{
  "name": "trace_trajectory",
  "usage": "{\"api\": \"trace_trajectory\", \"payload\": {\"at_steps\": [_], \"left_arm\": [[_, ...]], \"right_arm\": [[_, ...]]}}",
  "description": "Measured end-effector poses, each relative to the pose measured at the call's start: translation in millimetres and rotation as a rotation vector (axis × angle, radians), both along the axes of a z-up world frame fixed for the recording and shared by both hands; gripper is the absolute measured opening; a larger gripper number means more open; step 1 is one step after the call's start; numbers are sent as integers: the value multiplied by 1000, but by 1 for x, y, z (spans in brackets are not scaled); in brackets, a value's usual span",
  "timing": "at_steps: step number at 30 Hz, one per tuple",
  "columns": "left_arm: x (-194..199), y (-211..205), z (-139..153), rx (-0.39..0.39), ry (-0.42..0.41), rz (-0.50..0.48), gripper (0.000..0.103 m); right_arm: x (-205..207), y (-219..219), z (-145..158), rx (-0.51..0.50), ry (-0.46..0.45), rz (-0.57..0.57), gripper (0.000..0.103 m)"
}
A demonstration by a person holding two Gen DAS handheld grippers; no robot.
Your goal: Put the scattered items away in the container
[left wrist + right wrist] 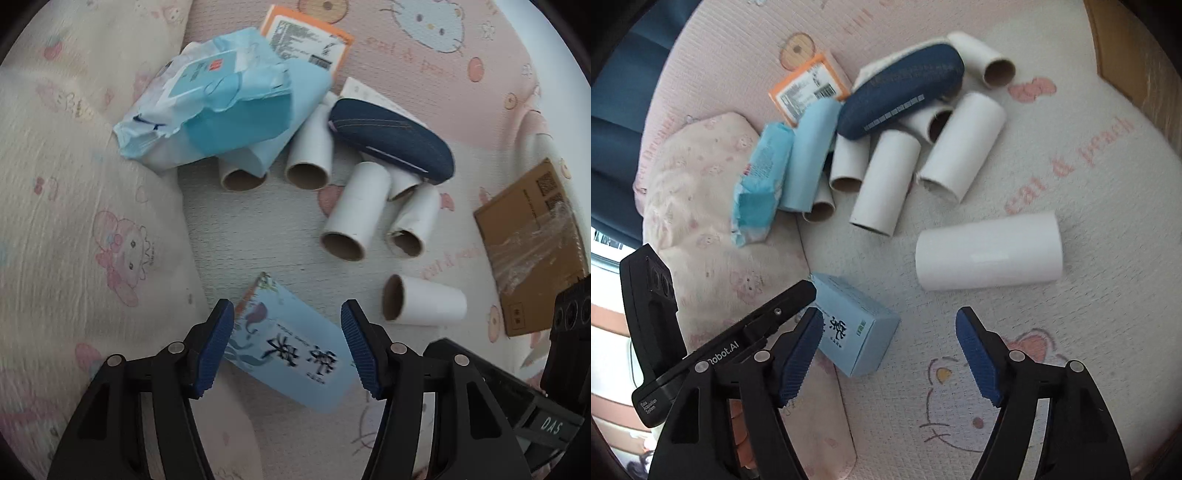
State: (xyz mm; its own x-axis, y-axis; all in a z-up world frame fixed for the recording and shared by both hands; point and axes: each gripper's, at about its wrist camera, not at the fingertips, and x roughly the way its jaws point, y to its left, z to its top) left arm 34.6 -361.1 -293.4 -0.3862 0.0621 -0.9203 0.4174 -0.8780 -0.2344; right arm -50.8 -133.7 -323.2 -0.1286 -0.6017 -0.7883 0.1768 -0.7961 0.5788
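Both cameras sit on a claw and look forward and down at the pink cartoon bed sheet (424, 66) from close up. The left camera looks over its claw (288, 345), right above the light blue box (291, 354), with the cardboard box (532, 247) far to its right. The right camera looks over its own claw (888, 354) from a bit more to the right, so the light blue box (853, 328) sits on its left. Both views share the white tubes (354, 212) (960, 146), the dark blue case (393, 138) (901, 90), the blue tissue pack (221, 107) (761, 184) and the orange box (306, 37) (809, 88).
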Motion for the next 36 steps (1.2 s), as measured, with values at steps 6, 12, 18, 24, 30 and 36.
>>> {"api": "trace_trajectory", "payload": {"at_steps": [6,12,18,24,30,36], "left_arm": [[-4,0,-8,15,1,10,64],[-3,20,-11,62,-8,-75,63],[1,27,-16,165,-8,-52,63],[1,32,-22,292,11,-28,62],[-1,44,-22,354,16,-38,62],[12,40,-21,320,3,-23,62]], "right_arm": [[10,-13,-26,6,-99,52,72],[11,-17,-33,-41,-129,77,38],[15,-5,-24,42,-85,93,37],[11,4,-2,139,61,125,37],[-2,27,-8,100,22,46,37],[-5,54,-7,21,-40,-71,37]]}}
